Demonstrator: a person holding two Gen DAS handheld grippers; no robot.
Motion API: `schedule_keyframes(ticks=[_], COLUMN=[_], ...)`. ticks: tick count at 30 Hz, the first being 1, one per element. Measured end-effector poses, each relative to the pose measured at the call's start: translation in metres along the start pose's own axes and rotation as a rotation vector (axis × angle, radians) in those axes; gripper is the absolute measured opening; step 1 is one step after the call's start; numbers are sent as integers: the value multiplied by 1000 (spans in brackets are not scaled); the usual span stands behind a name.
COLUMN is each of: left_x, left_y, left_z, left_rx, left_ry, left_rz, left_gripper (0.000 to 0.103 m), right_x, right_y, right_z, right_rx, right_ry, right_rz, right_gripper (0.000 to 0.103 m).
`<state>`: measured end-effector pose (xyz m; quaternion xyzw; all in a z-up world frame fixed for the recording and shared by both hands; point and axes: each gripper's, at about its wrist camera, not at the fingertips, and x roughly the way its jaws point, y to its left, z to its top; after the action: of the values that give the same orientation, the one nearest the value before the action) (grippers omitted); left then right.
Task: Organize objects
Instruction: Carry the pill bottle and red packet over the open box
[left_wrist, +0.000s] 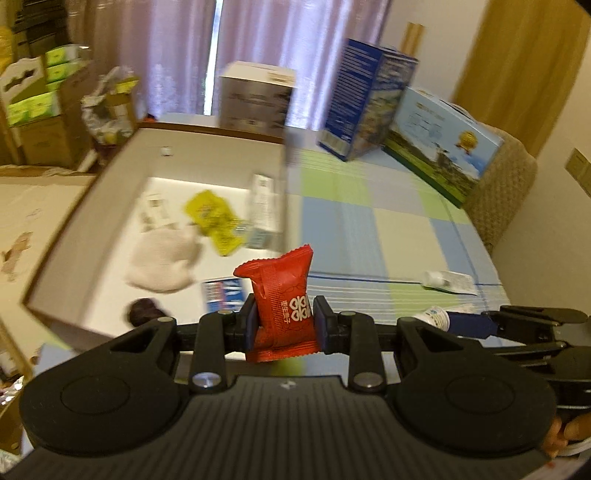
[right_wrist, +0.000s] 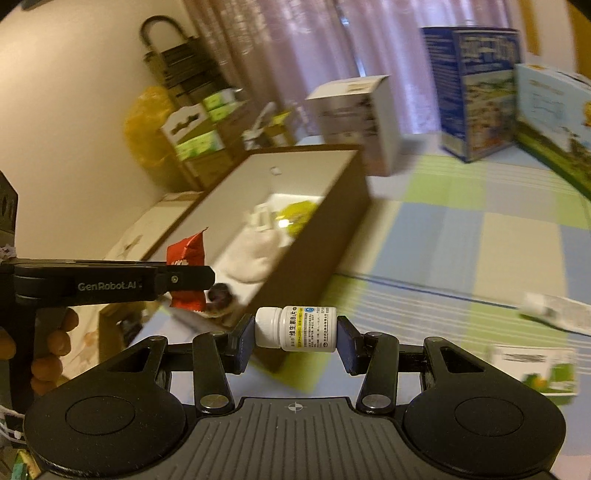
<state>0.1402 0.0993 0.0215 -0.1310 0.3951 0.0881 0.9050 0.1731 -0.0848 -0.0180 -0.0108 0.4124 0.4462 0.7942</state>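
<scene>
My left gripper (left_wrist: 284, 325) is shut on a red snack packet (left_wrist: 282, 302) and holds it upright just in front of the open cardboard box (left_wrist: 74, 236). The packet also shows in the right wrist view (right_wrist: 185, 273), held by the left gripper (right_wrist: 192, 277). My right gripper (right_wrist: 295, 334) is shut on a white pill bottle (right_wrist: 297, 328), held sideways above the checked cloth, near the box's corner (right_wrist: 314, 258). In the left wrist view the right gripper (left_wrist: 465, 323) shows at the right with the bottle (left_wrist: 434, 317). The box holds a yellow packet (left_wrist: 214, 218), a white cloth (left_wrist: 162, 262) and small cartons.
A white tube (left_wrist: 448, 282) lies on the checked cloth; it also shows in the right wrist view (right_wrist: 557, 314). A green-and-white carton (right_wrist: 535, 369) lies at the right. Tall printed boxes (left_wrist: 369, 99) stand at the back. Stacked cartons (right_wrist: 192, 129) fill the left.
</scene>
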Motion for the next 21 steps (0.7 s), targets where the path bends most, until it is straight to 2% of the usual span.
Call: schedule_keyframes(ticks=[10, 16, 21], left_x=[-17, -5, 15], left_y=[89, 126, 142], left_z=[-3, 5, 16], left_rx=[-57, -44, -8], left_ry=[6, 28, 57], left_rz=[109, 140, 147], left_gripper=[26, 26, 26], right_x=[52, 83, 104], right_y=[59, 69, 70], right_z=[13, 22, 27], right_rx=[-59, -62, -65], right_ry=[11, 14, 23], right_rz=[30, -18, -71], right_gripper=[43, 43, 43])
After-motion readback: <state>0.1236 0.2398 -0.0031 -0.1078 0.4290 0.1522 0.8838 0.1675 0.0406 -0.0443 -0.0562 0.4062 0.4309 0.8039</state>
